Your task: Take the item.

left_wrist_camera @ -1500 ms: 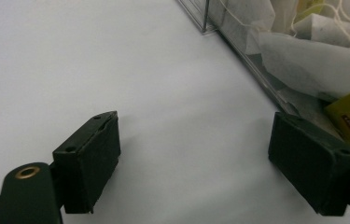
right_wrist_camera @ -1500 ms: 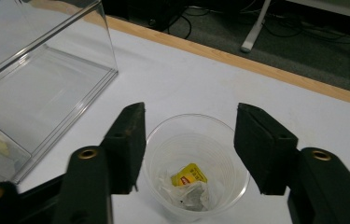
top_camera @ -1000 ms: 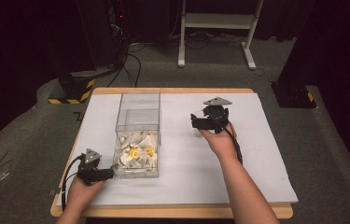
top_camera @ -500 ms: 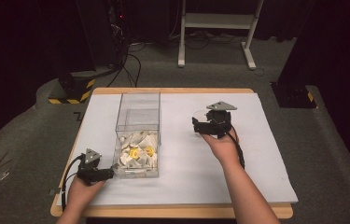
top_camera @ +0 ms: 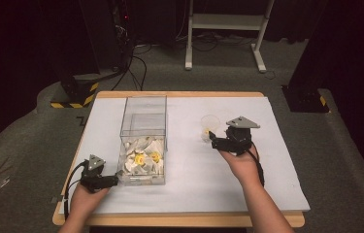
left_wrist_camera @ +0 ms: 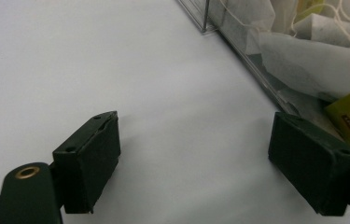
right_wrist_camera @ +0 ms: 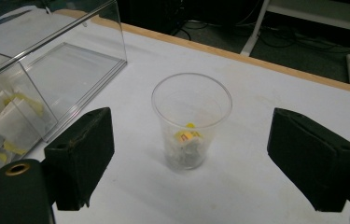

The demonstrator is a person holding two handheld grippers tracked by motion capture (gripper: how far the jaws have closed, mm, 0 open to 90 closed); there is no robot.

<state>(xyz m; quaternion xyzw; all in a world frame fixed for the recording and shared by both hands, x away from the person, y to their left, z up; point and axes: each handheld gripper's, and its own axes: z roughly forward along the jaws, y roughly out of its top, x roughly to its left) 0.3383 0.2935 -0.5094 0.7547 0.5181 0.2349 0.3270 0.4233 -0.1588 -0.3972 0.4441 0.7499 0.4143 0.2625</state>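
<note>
Clear plastic cup [right_wrist_camera: 192,121], holding a tea bag with a yellow tag [right_wrist_camera: 185,136], stands upright on the white-covered bench [top_camera: 194,174] just ahead of the released right claw [top_camera: 215,139], while the left claw [top_camera: 114,180], also spread wide, rests beside the clear box [top_camera: 143,141] of tea bags.

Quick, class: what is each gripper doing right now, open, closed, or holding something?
Left gripper: open, holding nothing, beside the clear box.
Right gripper: open, holding nothing, facing the cup.
</note>
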